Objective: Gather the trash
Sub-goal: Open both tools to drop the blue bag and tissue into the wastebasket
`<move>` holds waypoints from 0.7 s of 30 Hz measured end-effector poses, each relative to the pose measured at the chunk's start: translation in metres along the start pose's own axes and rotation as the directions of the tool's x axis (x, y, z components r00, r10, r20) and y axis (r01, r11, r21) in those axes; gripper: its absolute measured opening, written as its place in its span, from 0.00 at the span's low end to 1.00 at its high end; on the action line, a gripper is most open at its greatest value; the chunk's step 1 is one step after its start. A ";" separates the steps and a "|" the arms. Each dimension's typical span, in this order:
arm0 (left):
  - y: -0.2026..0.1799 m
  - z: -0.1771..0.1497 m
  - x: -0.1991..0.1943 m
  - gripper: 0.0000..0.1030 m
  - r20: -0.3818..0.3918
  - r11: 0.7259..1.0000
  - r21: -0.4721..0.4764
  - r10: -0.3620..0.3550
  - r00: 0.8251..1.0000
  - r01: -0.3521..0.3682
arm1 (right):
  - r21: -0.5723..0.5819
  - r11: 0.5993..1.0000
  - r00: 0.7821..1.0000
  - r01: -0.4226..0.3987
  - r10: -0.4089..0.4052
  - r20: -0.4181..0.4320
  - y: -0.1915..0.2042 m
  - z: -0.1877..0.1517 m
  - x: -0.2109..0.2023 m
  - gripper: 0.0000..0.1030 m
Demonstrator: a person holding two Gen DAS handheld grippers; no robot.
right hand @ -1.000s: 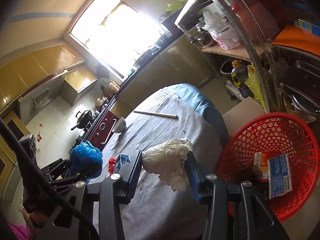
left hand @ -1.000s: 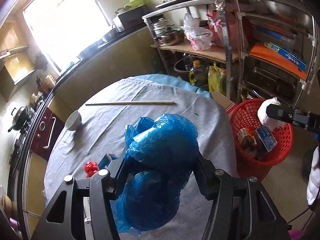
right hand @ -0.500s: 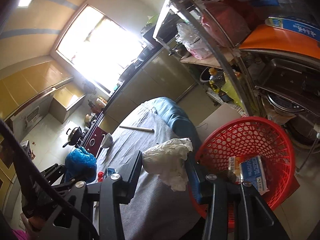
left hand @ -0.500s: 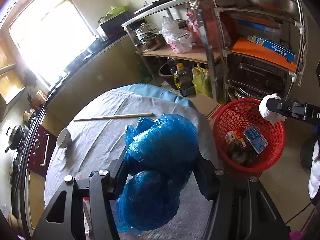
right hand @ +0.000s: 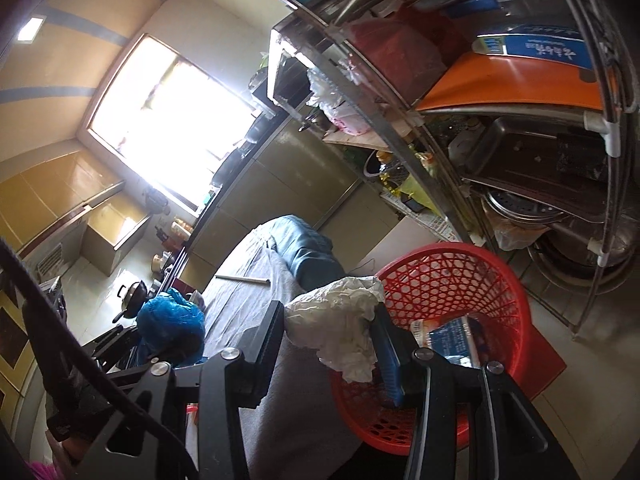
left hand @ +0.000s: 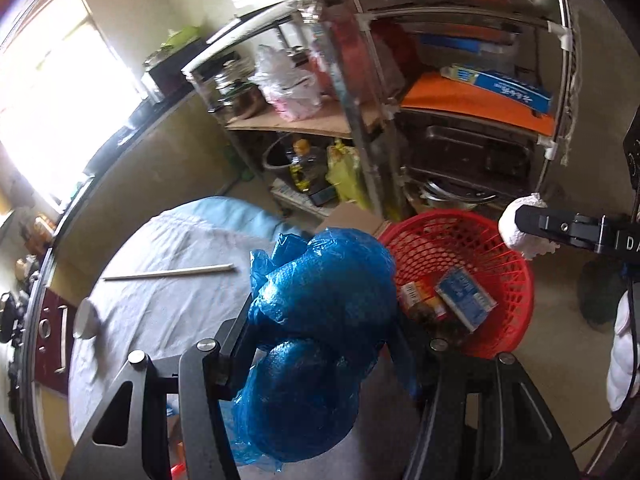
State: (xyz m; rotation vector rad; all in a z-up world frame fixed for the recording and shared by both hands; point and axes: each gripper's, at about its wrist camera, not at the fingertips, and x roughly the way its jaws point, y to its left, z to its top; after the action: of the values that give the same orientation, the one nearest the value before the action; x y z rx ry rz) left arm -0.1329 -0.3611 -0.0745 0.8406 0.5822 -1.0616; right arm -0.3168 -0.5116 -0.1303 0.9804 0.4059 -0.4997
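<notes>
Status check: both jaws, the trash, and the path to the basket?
Left gripper shut on blue bag. Right gripper shut on white tissue, at red basket rim. Path clear.

The blue bag [left hand: 320,312] is thin, shiny, crinkly plastic. The white tissue [right hand: 340,328] is soft, crumpled paper. The red basket [left hand: 516,280] is hard plastic with holes. The desk [left hand: 168,280] wears matt grey cloth. The rack [left hand: 360,120] is shiny metal.

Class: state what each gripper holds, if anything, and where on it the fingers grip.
Left gripper: blue plastic bag, pinched across its middle. Right gripper: crumpled white paper, pinched at its sides.
</notes>
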 end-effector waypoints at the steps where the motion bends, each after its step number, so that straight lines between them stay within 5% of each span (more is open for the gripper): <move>1: -0.003 0.002 0.003 0.59 -0.003 1.000 0.000 -0.018 1.000 0.018 | 0.005 1.000 1.000 0.005 -0.005 0.004 -0.003 0.001 -0.002 0.46; 12: -0.030 0.013 0.039 0.61 -0.048 0.973 -0.025 -0.230 0.972 0.229 | 0.074 0.996 0.999 0.045 -0.043 -0.022 -0.029 0.002 0.002 0.49; 21: -0.018 0.004 0.035 0.66 -0.066 0.979 -0.047 -0.201 0.977 0.199 | 0.135 0.989 0.996 0.067 -0.059 -0.059 -0.038 0.001 0.013 0.56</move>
State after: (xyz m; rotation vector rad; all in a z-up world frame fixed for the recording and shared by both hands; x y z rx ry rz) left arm -0.1362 -0.3863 -0.1044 0.7990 0.7575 -1.2027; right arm -0.3275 -0.5327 -0.1627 1.1182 0.4576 -0.5645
